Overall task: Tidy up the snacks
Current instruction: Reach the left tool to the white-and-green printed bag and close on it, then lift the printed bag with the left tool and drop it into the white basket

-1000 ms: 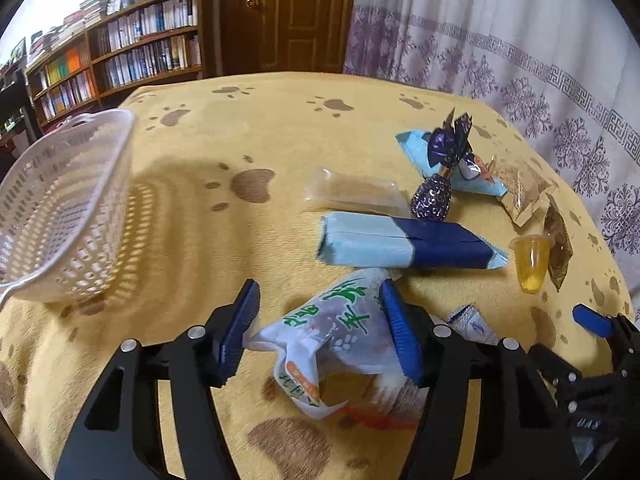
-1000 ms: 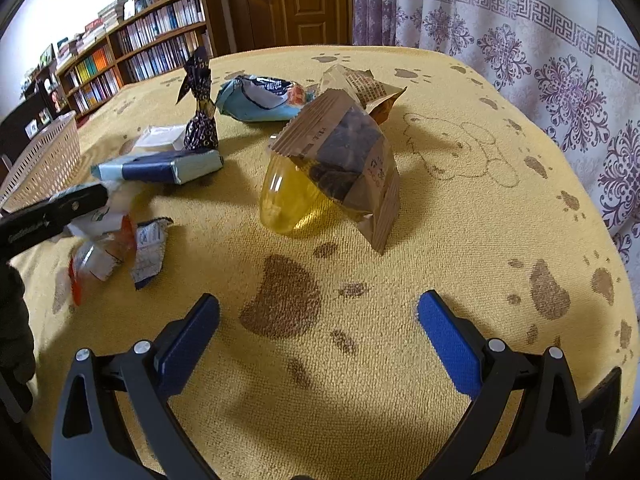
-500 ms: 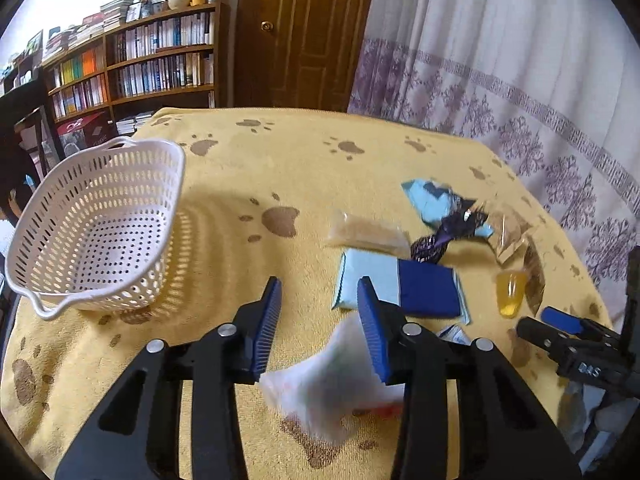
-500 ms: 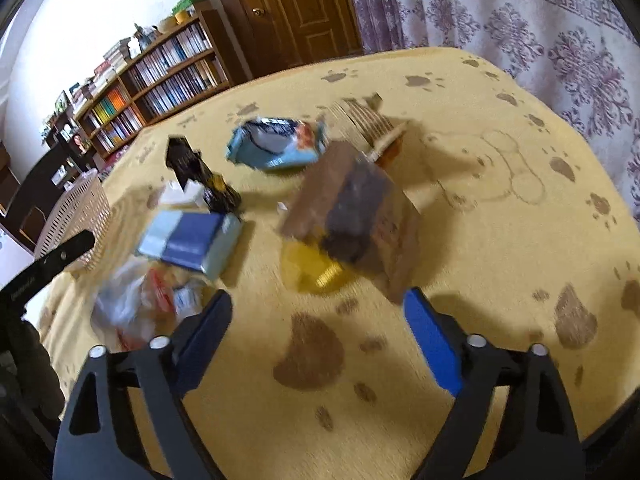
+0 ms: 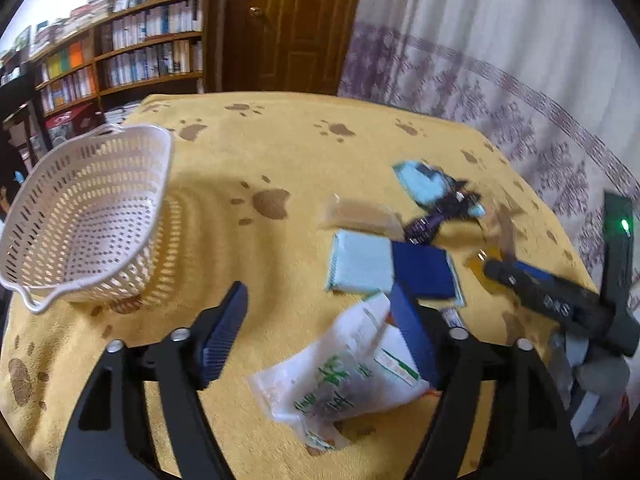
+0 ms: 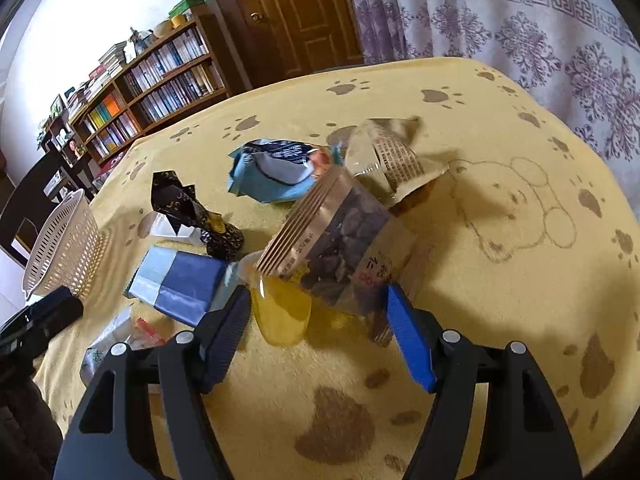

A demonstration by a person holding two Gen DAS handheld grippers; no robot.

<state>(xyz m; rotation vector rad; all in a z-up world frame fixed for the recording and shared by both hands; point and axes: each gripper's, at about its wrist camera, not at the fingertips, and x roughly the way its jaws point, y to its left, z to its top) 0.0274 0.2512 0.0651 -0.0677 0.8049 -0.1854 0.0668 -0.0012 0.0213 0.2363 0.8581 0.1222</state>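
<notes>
The white snack packet with green print (image 5: 352, 376) lies on the yellow paw-print cloth (image 5: 280, 152), close under my left gripper (image 5: 320, 332). The gripper's fingers are spread wide; the packet's upper edge lies just beside the right pad, and I cannot tell whether they touch. Nothing is pinched between them. Just beyond the packet lies the flat light-blue and navy pack (image 5: 394, 270), and past that a small tan sachet (image 5: 360, 218), a dark purple twisted candy (image 5: 436, 218) and a pale blue pouch (image 5: 428, 186). The white perforated basket (image 5: 86, 216) stands well apart to the left, with nothing visible in it.

On the other side, my right gripper (image 6: 318, 326) is also spread — its blue pads sit on either side of the yellow jelly cup (image 6: 282, 310) and the brown clear-window packet (image 6: 340, 248) leaning over it, not pressing either as far as I can see. Behind them lies a crinkled beige packet (image 6: 394, 158).

A bookshelf (image 5: 120, 60), a wooden door (image 5: 292, 24) and a patterned curtain (image 5: 500, 80) stand behind the table.
</notes>
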